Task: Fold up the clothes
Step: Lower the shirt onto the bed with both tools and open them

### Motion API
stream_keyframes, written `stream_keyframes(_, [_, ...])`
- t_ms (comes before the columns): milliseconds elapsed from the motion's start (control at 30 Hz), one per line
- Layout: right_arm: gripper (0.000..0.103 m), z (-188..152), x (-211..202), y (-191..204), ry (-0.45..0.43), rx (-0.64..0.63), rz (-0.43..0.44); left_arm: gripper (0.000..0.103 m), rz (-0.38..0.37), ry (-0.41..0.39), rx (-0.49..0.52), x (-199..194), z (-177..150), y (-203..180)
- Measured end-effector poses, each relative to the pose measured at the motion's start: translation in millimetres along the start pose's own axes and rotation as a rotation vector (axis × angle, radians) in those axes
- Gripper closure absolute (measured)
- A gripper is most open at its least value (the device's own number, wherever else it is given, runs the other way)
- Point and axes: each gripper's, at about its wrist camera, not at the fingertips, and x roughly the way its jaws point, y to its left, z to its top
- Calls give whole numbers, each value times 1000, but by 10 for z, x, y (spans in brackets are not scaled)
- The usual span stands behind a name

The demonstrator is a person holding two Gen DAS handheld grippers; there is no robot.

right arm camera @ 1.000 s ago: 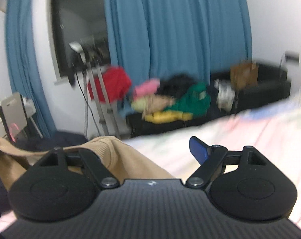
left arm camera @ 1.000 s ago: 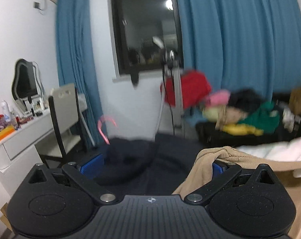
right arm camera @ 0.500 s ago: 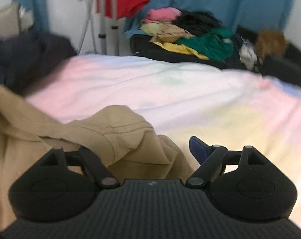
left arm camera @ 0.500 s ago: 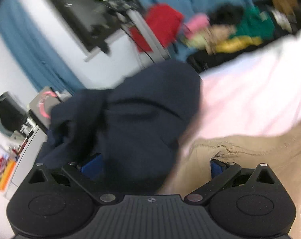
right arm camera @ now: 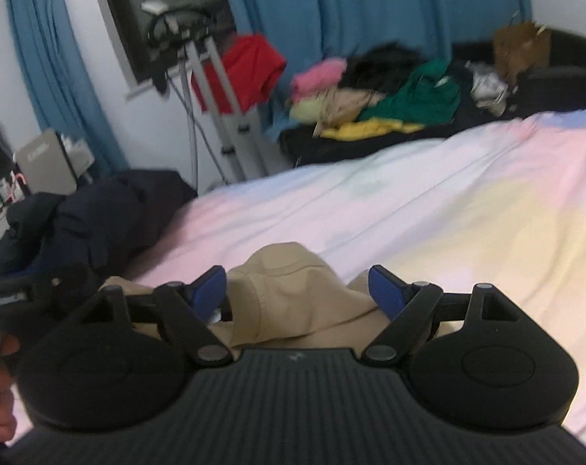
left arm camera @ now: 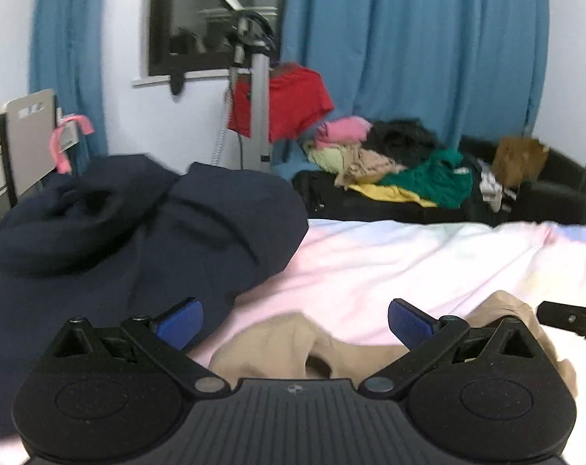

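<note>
A tan garment (left arm camera: 285,343) lies crumpled on the pastel bed sheet (left arm camera: 390,259), just in front of both grippers; it also shows in the right wrist view (right arm camera: 293,302). My left gripper (left arm camera: 293,321) is open, its blue pads wide apart above the tan cloth, holding nothing. My right gripper (right arm camera: 299,290) is open too, with a raised fold of the tan garment standing between its blue pads, not pinched. A dark navy garment (left arm camera: 130,232) is heaped on the bed to the left, also seen in the right wrist view (right arm camera: 99,213).
The right gripper's tip (left arm camera: 568,319) shows at the right edge of the left wrist view. A black sofa (left arm camera: 556,201) piled with coloured clothes (left arm camera: 409,170) stands beyond the bed. A metal stand with a red cloth (left arm camera: 285,104), a chair (left arm camera: 29,131) and blue curtains (left arm camera: 409,46) are behind.
Both grippers let go of the tan garment, which now lies on the bed. Both views swung down to the bed and have come back up level.
</note>
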Motion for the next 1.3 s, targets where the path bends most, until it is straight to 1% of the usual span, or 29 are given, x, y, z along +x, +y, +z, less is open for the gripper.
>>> stream_keyframes(133, [21,-256,-475,-45,-92,6,-51,0,11,-12,-24,-533,-285,50])
stream_keyframes(233, [21,-494,-875,-22,-102,6,-55,0,19,-21,-42,-934,-498,88])
stream_keyframes(367, [21,-815,-1484,60,-128,-16,-29,0,31,-34,-66,-1467,-783,138])
stream_keyframes(467, [21,-963,-1852,134,-154,-46,-17,0,25,-29,-68,-1777,-897,98])
stream_keyframes(567, [21,-1101,-2082,143,-174,-29,23,0,17,-21,-74,-2069,-988,49])
stream_keyframes(633, [21,-1175,-2148,117,-177,-13,36,0,27,-16,-116,-2167,-1048,101])
stream_keyframes(733, [21,-1349,-2210,-24,-183,53,20,0,79,-11,-248,-2162,-1136,420])
stream_keyframes(767, [21,-1399,-2173,-100,-164,92,14,1,99,1,-299,-2119,-1166,557])
stream_keyframes(833, [21,-1498,-2084,-253,-120,170,3,2,116,34,-387,-1973,-1228,833])
stream_keyframes(900, [20,-1570,-1985,-391,-84,235,-3,5,107,69,-482,-1792,-1322,1085])
stream_keyframes(967, [21,-1587,-1887,-502,-76,290,-11,7,95,90,-570,-1611,-1444,1280])
stream_keyframes(1067, [20,-1616,-1744,-611,-63,350,-26,11,68,115,-659,-1348,-1598,1449])
stream_keyframes(1100, [20,-1631,-1676,-630,-54,358,-28,11,68,113,-637,-1308,-1597,1437])
stream_keyframes(1233, [20,-1662,-1406,-701,3,407,-56,11,81,91,-473,-1215,-1520,1297])
stream_keyframes(1267, [20,-1665,-1341,-721,20,424,-63,13,85,86,-432,-1192,-1501,1261])
stream_keyframes(1300, [20,-1669,-1304,-726,24,427,-65,24,88,80,-392,-1169,-1482,1226])
